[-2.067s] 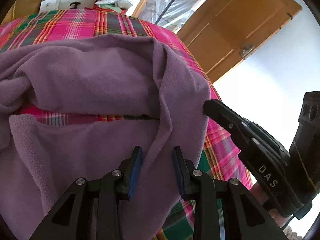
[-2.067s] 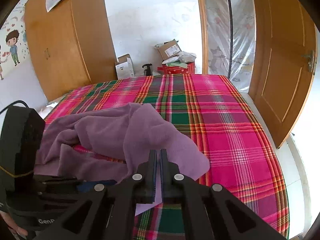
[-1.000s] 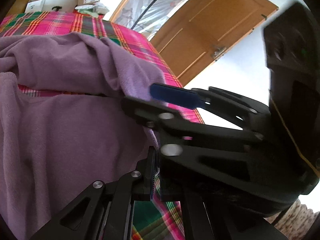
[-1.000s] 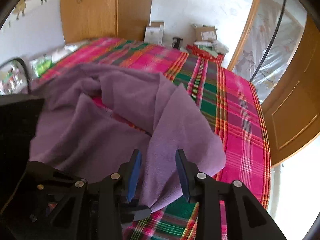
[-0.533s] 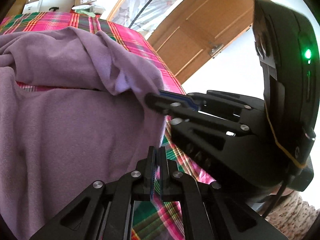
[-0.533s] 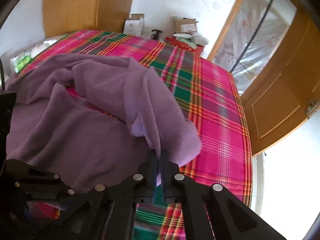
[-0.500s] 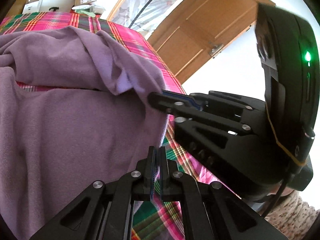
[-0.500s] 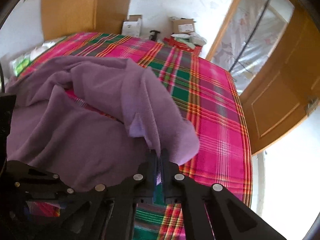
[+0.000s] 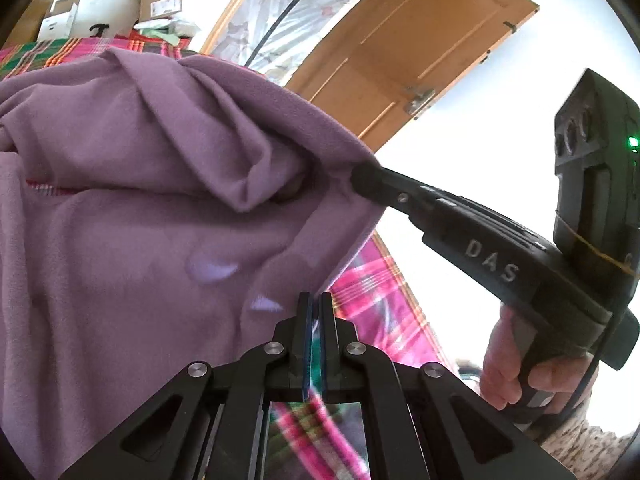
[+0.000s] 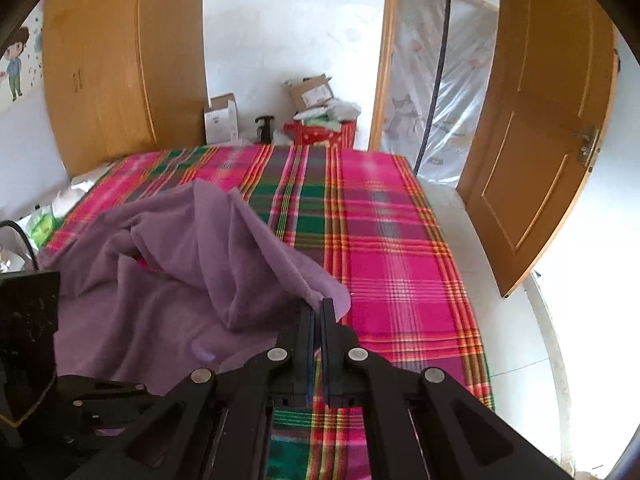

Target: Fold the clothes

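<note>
The purple fleece garment [image 10: 168, 280] lies rumpled on the plaid bed [image 10: 392, 240], lower left of the right wrist frame. Both the left claw [image 9: 315, 308] and the right claw [image 10: 316, 316] are pinched closed on its near edge, close together. Risk: thick fleece slipping from such shallow bites, or bunched layers dragging the fold crooked.

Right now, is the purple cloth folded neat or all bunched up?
Bunched up. The purple cloth lies in loose, rumpled folds on the plaid bedspread, one edge pinched by both grippers.
</note>
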A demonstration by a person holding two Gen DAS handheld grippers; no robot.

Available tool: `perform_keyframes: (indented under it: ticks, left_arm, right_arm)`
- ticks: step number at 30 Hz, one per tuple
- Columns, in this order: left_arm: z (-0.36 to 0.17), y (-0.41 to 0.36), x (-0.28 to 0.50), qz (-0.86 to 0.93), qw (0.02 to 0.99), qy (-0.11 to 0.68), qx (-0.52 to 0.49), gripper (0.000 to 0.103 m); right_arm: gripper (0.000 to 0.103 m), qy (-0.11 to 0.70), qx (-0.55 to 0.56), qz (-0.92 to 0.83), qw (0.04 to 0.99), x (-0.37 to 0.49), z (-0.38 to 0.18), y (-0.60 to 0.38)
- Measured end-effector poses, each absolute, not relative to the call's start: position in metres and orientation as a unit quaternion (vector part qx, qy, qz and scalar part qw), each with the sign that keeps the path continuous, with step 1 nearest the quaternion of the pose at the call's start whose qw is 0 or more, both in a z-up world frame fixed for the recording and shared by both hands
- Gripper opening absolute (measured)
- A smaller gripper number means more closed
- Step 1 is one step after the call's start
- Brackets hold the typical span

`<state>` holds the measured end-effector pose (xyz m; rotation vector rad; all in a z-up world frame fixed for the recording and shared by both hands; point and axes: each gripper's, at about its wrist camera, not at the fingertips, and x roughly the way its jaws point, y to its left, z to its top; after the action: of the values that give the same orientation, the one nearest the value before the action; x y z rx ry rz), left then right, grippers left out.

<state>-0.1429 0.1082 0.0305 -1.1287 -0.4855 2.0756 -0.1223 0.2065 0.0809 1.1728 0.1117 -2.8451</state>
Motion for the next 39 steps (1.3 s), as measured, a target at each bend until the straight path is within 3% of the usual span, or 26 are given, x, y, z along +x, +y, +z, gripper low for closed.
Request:
perform_keyframes:
  ticks: [9, 11, 14, 19, 23, 28, 32, 33, 39]
  left_arm:
    - [0.036, 0.083, -0.154, 0.807, 0.326, -0.225, -0.438, 0.006]
    - [0.038, 0.075, -0.161, 0.809, 0.311, -0.237, -0.439, 0.020]
    - [0.042, 0.068, -0.178, 0.816, 0.275, -0.248, -0.445, 0.034]
    - [0.046, 0.082, -0.198, 0.821, 0.250, -0.213, -0.467, 0.035]
    - [0.041, 0.084, -0.209, 0.804, 0.247, -0.239, -0.485, 0.041]
    - [0.028, 0.080, -0.216, 0.787, 0.227, -0.275, -0.504, 0.040]
    - [0.027, 0.076, -0.213, 0.797, 0.223, -0.267, -0.493, 0.011]
    - [0.028, 0.075, -0.212, 0.801, 0.221, -0.265, -0.489, 0.008]
    - [0.029, 0.072, -0.211, 0.806, 0.210, -0.273, -0.481, 0.005]
  right_arm:
    - [0.002, 0.014, 0.401, -0.915, 0.029, -0.110, 0.060, 0.220]
    - [0.002, 0.004, 0.402, -0.915, 0.031, -0.108, 0.058, 0.224]
    - [0.002, -0.003, 0.402, -0.915, 0.035, -0.104, 0.056, 0.226]
    - [0.002, -0.009, 0.397, -0.917, 0.045, -0.098, 0.055, 0.227]
    - [0.002, -0.016, 0.390, -0.919, 0.052, -0.090, 0.057, 0.230]
    - [0.002, -0.023, 0.389, -0.919, 0.058, -0.081, 0.059, 0.234]
    - [0.002, -0.033, 0.390, -0.919, 0.055, -0.075, 0.057, 0.238]
    - [0.002, -0.035, 0.390, -0.918, 0.054, -0.074, 0.057, 0.240]
    - [0.002, -0.031, 0.404, -0.912, 0.056, -0.072, 0.049, 0.240]
